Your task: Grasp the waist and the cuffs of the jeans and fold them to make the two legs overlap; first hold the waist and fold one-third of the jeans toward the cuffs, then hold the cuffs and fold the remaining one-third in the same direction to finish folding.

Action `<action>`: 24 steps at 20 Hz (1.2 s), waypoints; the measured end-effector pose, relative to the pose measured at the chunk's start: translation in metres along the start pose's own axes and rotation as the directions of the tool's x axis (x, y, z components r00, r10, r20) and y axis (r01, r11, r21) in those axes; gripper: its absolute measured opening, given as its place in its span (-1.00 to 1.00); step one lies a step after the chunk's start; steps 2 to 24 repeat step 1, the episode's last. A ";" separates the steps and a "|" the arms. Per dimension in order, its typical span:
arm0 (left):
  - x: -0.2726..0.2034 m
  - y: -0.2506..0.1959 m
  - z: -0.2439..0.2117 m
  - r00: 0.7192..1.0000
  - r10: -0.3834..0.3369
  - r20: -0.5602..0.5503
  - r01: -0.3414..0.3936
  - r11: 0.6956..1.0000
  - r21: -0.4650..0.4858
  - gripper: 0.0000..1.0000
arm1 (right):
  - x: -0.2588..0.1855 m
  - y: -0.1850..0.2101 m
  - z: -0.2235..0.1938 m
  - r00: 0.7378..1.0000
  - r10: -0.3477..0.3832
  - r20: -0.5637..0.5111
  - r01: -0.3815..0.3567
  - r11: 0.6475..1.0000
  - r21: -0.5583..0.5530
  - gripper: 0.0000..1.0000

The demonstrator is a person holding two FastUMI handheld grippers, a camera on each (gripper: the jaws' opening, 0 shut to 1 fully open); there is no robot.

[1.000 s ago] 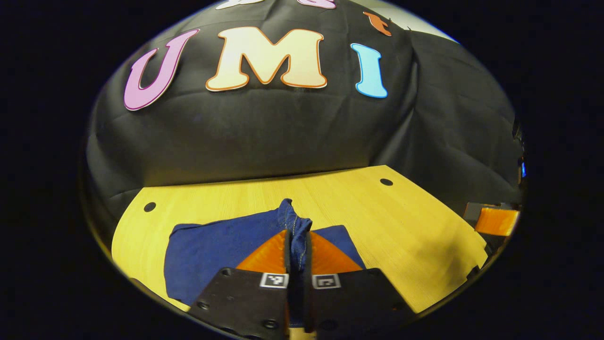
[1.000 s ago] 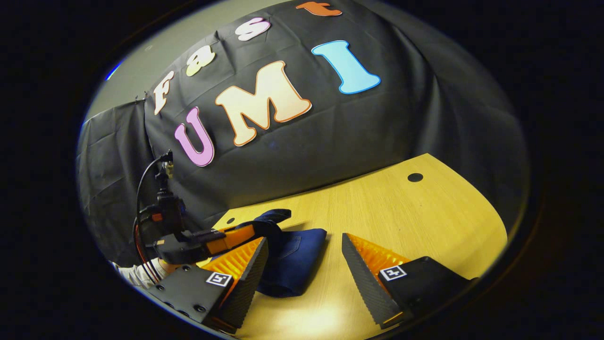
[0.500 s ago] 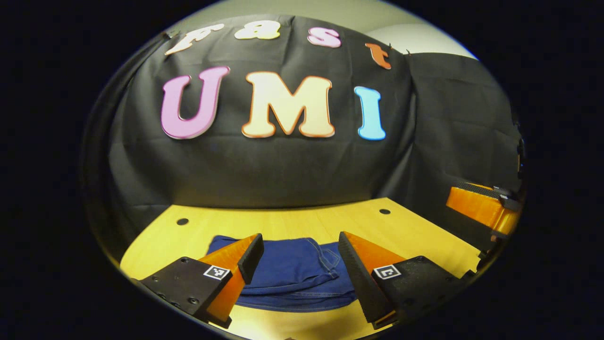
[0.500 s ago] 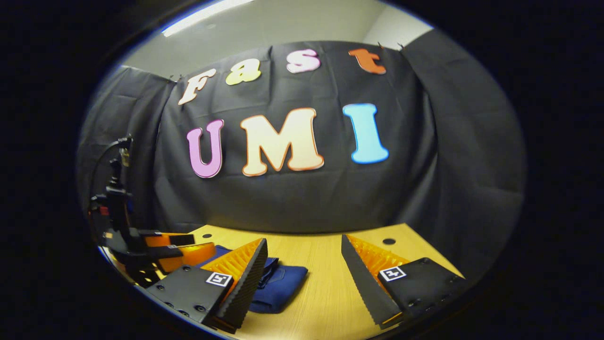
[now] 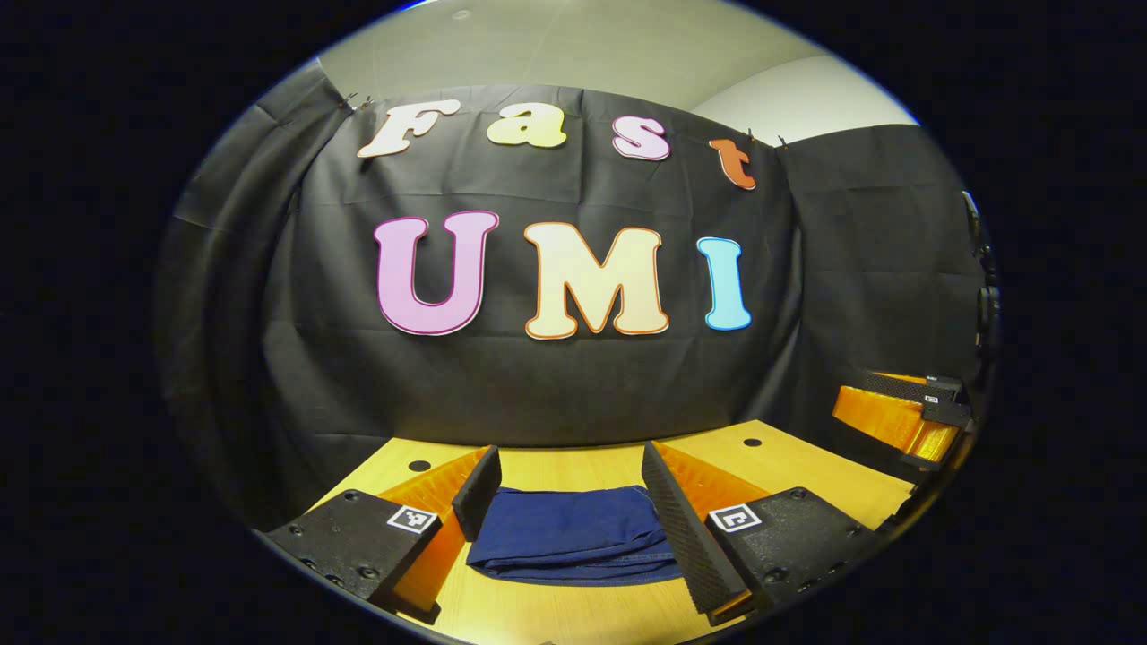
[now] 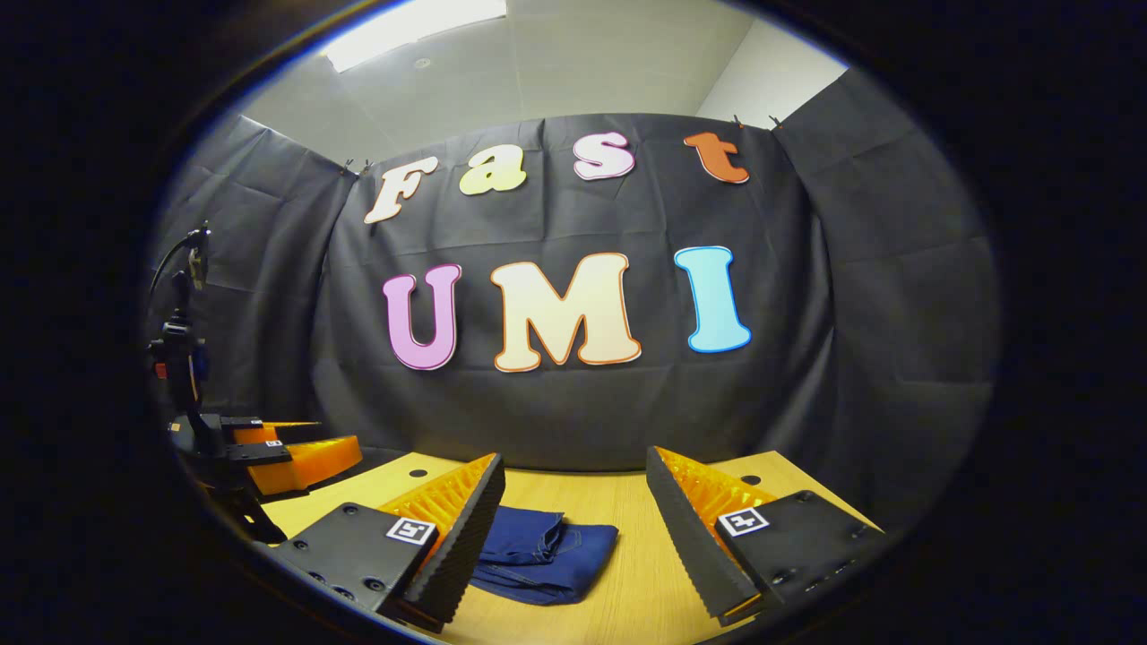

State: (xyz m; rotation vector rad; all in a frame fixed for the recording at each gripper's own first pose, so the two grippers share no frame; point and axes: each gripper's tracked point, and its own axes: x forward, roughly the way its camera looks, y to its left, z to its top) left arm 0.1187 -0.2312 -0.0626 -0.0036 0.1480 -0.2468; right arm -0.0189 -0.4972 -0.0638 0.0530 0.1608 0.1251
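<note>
Between the left gripper (image 5: 566, 491) jaws: folded jeans (image 5: 573, 535) lay flat on bench (image 5: 806, 466) | left jaws spread, untouching | right gripper (image 6: 575, 509) jaws spread, jeans beside them

Legible text, numbers, brands: we enter none.

Entry 1. Left tongs (image 5: 569, 452): a pair of small square black-and-white coded tags (image 5: 411, 519), one on the dark mount behind each finger, facing up. We see block patterns only and read no letter or digit in them.

Entry 2. Right tongs (image 6: 575, 457): the same kind of coded tags (image 6: 745, 520), again one behind each finger. Block patterns only; nothing we can read.

Entry 3. Farther tongs seen off to the side in each view: small pale marks on their mounts, too small for us to read.
</note>
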 end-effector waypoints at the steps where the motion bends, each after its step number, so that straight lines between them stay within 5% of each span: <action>1: -0.003 0.003 0.000 1.000 0.003 0.003 -0.003 1.000 -0.004 0.88 | -0.003 0.004 0.002 1.000 0.006 0.003 -0.006 1.000 0.001 0.97; 24: -0.003 0.003 0.000 1.000 0.003 0.003 -0.003 1.000 -0.004 0.88 | -0.003 0.004 0.002 1.000 0.006 0.003 -0.006 1.000 0.001 0.97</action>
